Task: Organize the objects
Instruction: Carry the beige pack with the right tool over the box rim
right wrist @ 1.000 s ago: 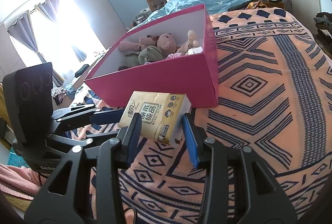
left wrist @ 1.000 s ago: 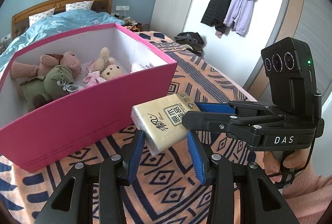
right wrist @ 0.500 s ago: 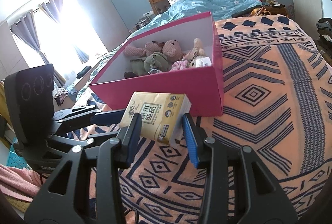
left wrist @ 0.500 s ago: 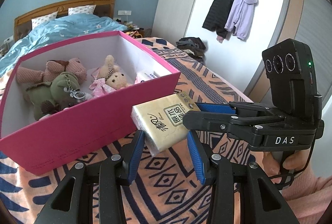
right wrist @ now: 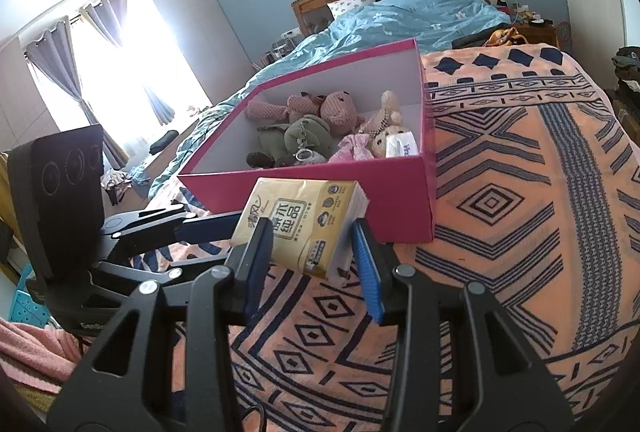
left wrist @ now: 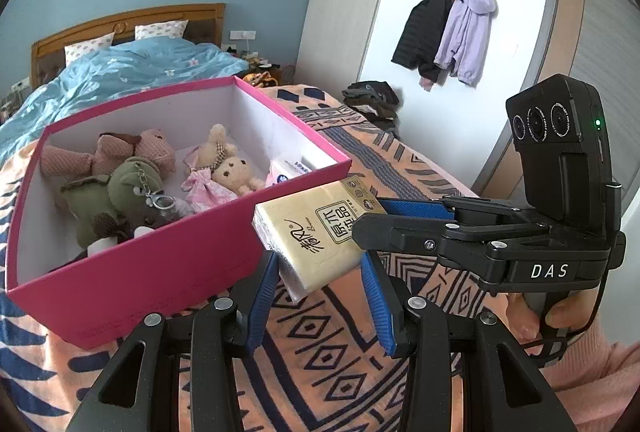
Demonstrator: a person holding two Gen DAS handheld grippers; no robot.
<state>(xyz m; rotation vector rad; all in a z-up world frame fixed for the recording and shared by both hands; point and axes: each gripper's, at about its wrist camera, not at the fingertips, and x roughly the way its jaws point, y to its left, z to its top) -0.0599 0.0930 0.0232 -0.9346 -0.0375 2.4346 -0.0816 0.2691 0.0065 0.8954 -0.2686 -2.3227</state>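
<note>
**Both grippers on one tissue pack, just short of the pink box**

I have the left gripper closed on the yellow tissue pack; its blue pads grip the pack's near end from both sides. My right gripper is clamped on the same tissue pack, with one blue finger against the pack's white side face and the other finger across its printed top. In the left wrist view the right gripper reaches in from 3 o'clock, held by a hand in a pink sleeve. In the right wrist view the left gripper enters from 9 o'clock.

The pack is held in the air above the patterned orange blanket, tilted, printed face up. At 12 o'clock from the pack, just beyond it, stands the pink box on the bed, open at the top. Inside the box lie a green plush toy, a brown plush toy, a cream bear in a pink dress and a white-and-blue packet in the box's right near corner.

At 1 o'clock in the left wrist view, two jackets hang on a wall hook.
</note>
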